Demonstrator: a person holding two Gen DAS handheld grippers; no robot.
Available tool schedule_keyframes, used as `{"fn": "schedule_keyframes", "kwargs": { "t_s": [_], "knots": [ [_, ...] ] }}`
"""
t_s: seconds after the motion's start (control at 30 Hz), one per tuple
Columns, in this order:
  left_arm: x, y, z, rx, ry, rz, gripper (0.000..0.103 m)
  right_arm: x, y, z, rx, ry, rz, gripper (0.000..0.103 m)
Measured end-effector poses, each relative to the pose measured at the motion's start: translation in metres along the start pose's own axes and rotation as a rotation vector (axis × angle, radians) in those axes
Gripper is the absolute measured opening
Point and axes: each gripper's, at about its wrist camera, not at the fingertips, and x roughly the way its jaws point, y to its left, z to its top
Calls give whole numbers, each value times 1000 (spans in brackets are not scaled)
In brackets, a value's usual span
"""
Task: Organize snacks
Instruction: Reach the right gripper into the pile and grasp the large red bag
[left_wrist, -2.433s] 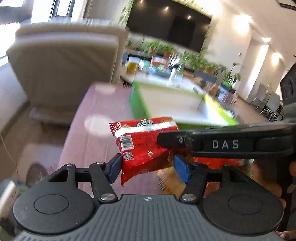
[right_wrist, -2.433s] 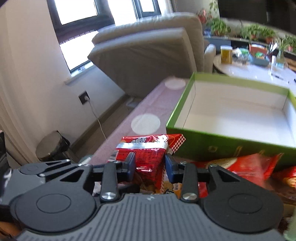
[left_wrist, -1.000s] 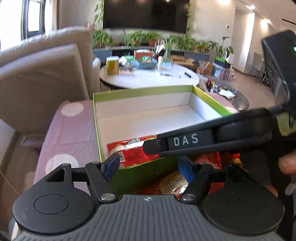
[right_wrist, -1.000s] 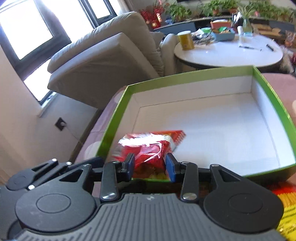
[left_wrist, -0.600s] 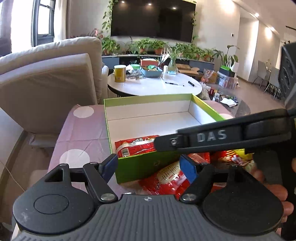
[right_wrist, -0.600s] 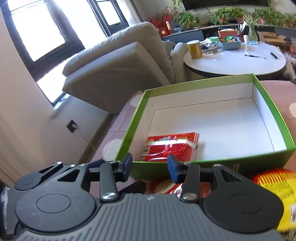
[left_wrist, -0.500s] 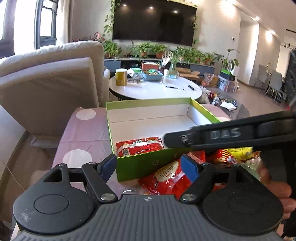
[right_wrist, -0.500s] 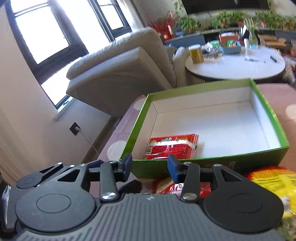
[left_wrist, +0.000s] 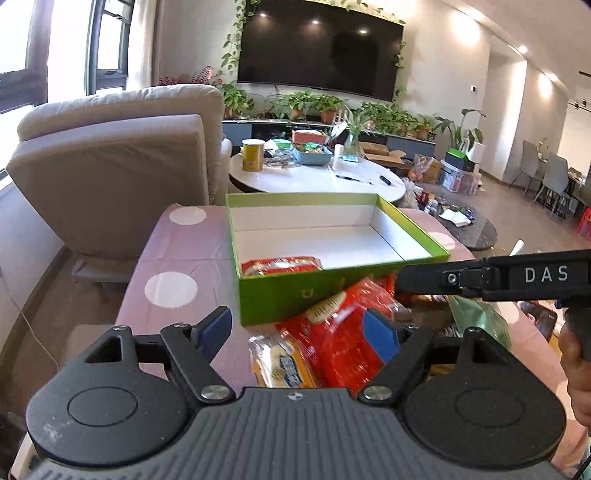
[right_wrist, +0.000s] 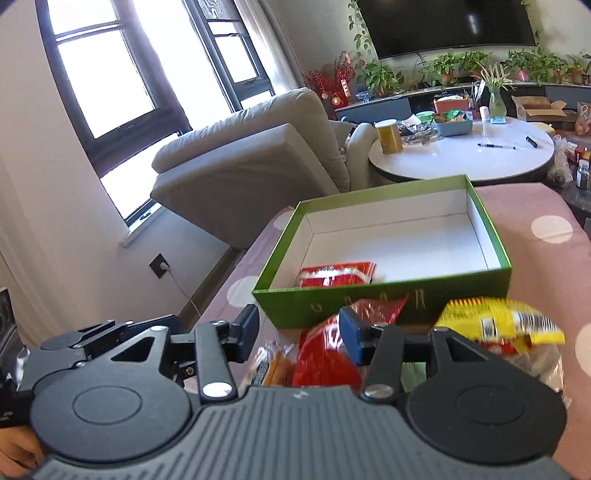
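Hovering w/ both grippers, left (left_wrist: 295, 330) & right (right_wrist: 298, 326), wide open, nothing held. One red foil snack packet (right_wrist: 336, 275) sits in green cardboard box (right_wrist: 384, 301); imo go low on big red crinkly bag (left_wrist: 341, 325) next.

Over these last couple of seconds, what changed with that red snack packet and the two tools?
The right tool carried the red snack packet into the green box, let go, opened and drew back. It now lies in the box's near left corner. The left tool stayed open and empty. The loose snacks before the box stayed put.
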Motion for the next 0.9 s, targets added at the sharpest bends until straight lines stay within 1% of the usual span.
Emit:
{"fn": "schedule_keyframes", "kwargs": {
  "t_s": [0.23,0.33,0.43,0.47,0.6,0.67,0.77,0.9],
  "knots": [
    [5,-23,-9,73,23,-71,76,-9,-4,-10,-2,-2,6,81],
    [12,-32,-14,89,50,-103,74,-11,-7,-12,5,4,38,81],
    [19,-38,-21,103,82,-135,69,-7,-7,-13,16,16,65,81],
    [23,-39,-23,104,93,-143,69,-5,-7,-13,19,24,68,81],
    [40,-40,-27,90,137,-139,68,6,-8,-16,36,49,69,81],
    [48,-40,-27,88,153,-129,68,11,-8,-16,30,46,30,81],
    [55,-38,-28,78,170,-117,68,18,-9,-19,-3,31,-70,81],
    [65,-37,-28,67,189,-108,68,23,-19,-19,14,43,-85,81]
  ]
}}
